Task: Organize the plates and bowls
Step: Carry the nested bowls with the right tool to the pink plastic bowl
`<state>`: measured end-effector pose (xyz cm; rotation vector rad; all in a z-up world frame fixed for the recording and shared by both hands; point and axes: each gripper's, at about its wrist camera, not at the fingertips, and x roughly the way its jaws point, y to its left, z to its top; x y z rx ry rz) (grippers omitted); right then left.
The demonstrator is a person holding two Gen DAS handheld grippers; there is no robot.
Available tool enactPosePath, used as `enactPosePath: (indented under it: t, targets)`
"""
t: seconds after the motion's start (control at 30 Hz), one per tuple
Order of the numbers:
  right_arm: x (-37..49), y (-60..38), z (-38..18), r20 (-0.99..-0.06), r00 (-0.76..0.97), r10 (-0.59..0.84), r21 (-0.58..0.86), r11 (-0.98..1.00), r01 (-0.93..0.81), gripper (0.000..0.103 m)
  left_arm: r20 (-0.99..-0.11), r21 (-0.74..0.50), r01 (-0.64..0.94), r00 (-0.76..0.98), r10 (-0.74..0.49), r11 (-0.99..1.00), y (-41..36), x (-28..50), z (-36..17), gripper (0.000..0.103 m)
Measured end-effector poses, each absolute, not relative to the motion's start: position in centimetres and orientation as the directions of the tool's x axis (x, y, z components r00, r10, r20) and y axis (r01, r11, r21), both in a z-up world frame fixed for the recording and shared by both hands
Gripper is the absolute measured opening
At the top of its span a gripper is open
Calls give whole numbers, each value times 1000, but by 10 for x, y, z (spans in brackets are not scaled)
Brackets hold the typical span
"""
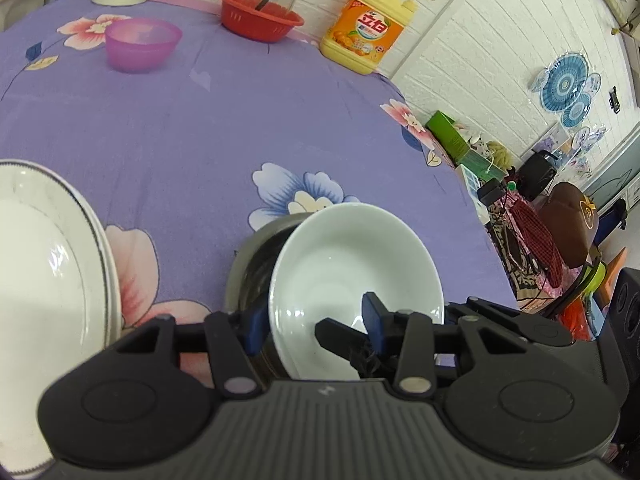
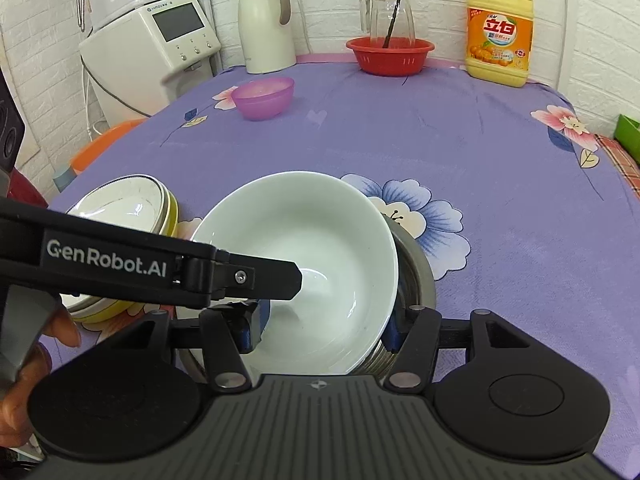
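A white bowl (image 1: 352,264) (image 2: 304,248) leans tilted inside a steel bowl (image 1: 240,272) (image 2: 420,276) on the purple flowered cloth. My left gripper (image 1: 315,324) is shut on the white bowl's near wall, one blue pad inside and one outside. In the right wrist view its black finger (image 2: 276,280) reaches in from the left. My right gripper (image 2: 325,326) stands open around the white bowl's near rim, pads apart from it. A stack of white plates (image 1: 52,260) (image 2: 128,200) on a yellow one lies to the left.
At the back stand a purple plastic bowl (image 2: 264,98), a red basket (image 2: 390,54) holding a glass jug, a yellow detergent bottle (image 2: 500,32), a thermos (image 2: 266,28) and a water dispenser (image 2: 156,44). Clutter sits beyond the table's right edge (image 1: 460,184). A hand (image 2: 24,380) shows lower left.
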<state>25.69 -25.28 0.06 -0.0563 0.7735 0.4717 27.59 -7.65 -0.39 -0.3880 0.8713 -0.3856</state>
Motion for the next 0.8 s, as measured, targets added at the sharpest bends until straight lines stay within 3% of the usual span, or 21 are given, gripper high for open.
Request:
enactPosePath:
  t: [0.07,0.13,0.5,0.8]
  targets:
    - [256,-254,0,-678,621,393,124,894,-430,94,-658,-459,179,590,-468,870,-76,278,-3,48]
    - [253,-255,3,-666,637,388,113,897,-428,97,-653,-443,206,592,-472,872,-76,278,1,68]
    - [246,-278,27,-571,723,390,129,911,-391,103,-547,-370,244,723,-422,897,-55,274,52,75]
    - [258,-269,29,-566,711,417,155,901,-405,103,-532,-332,171,778,-334,928,-15,282,60,76]
